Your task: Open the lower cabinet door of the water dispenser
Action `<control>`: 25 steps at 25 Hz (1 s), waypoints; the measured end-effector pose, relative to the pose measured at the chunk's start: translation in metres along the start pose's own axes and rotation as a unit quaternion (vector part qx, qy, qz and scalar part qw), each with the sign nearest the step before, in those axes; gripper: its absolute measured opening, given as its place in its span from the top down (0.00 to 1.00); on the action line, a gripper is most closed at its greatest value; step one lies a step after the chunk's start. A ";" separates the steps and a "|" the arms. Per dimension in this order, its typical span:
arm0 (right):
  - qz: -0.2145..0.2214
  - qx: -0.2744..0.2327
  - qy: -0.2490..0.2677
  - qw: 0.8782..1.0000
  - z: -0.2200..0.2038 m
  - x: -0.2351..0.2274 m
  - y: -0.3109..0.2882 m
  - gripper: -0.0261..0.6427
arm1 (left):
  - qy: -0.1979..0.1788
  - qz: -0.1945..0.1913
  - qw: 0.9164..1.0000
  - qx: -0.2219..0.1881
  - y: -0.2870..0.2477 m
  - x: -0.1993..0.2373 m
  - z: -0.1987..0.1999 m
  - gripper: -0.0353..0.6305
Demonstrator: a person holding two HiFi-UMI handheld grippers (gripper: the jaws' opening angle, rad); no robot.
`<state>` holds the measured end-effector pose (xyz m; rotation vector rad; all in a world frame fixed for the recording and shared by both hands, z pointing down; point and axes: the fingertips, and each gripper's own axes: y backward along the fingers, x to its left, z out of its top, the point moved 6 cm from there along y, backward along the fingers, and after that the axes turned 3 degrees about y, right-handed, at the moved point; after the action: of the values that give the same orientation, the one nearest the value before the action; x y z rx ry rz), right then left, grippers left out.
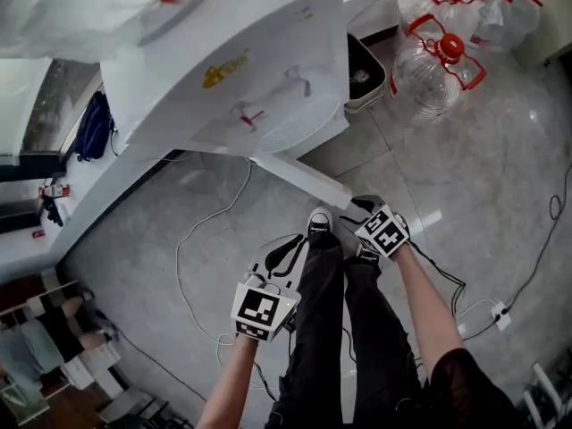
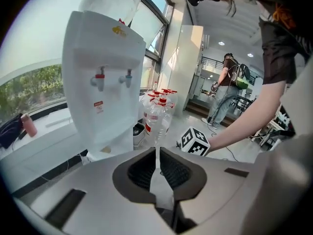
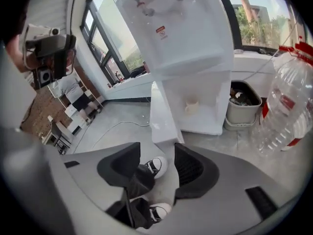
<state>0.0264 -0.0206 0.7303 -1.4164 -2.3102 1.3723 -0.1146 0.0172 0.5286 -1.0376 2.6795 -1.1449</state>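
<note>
**water dispenser, lower cabinet door – standing open, both grippers clear of it**

head view. white water dispenser (image 1: 259, 79) seen from above. lower cabinet door (image 1: 304, 179) swung out from the base, long edge running across the floor (image 1: 161, 239) toward the shoes (image 1: 320, 222). right gripper (image 1: 365, 206) just beside the door's free end, not touching. left gripper (image 1: 288, 247) lower in frame, farther off, so the right hand is the nearer. bare floor with loose cables (image 1: 192, 239) on the left of the door. water bottles (image 1: 438, 61) and a bin (image 1: 362, 70) crowd the right.

left gripper view. jaws closed together, nothing between them. dispenser upright ahead and to the left, well apart, its lower part hidden behind the gripper body.

right gripper view. jaws well apart and empty, only shoes and floor showing through the gap. door edge-on ahead and above the jaws, cabinet open beside it with a cup (image 3: 190, 105) inside.

judged: door already open, with room to swing wider only toward the cable side.
</note>
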 end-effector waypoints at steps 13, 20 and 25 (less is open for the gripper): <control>0.135 0.072 0.042 0.987 -0.011 0.137 -0.067 0.62 | 0.091 0.076 0.993 0.005 0.096 0.006 -0.054 0.91; 0.106 0.066 0.037 0.992 -0.003 0.162 -0.064 0.63 | 0.089 0.071 0.993 -0.014 0.126 0.012 -0.064 0.91; 0.061 0.014 0.014 0.998 0.023 0.189 -0.011 0.66 | 0.042 0.045 0.998 -0.011 0.162 0.000 -0.054 0.91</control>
<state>-0.0981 0.1058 0.6605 -1.5798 -2.2126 1.4015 -0.2212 0.1324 0.4612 -0.8804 2.7789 -1.1703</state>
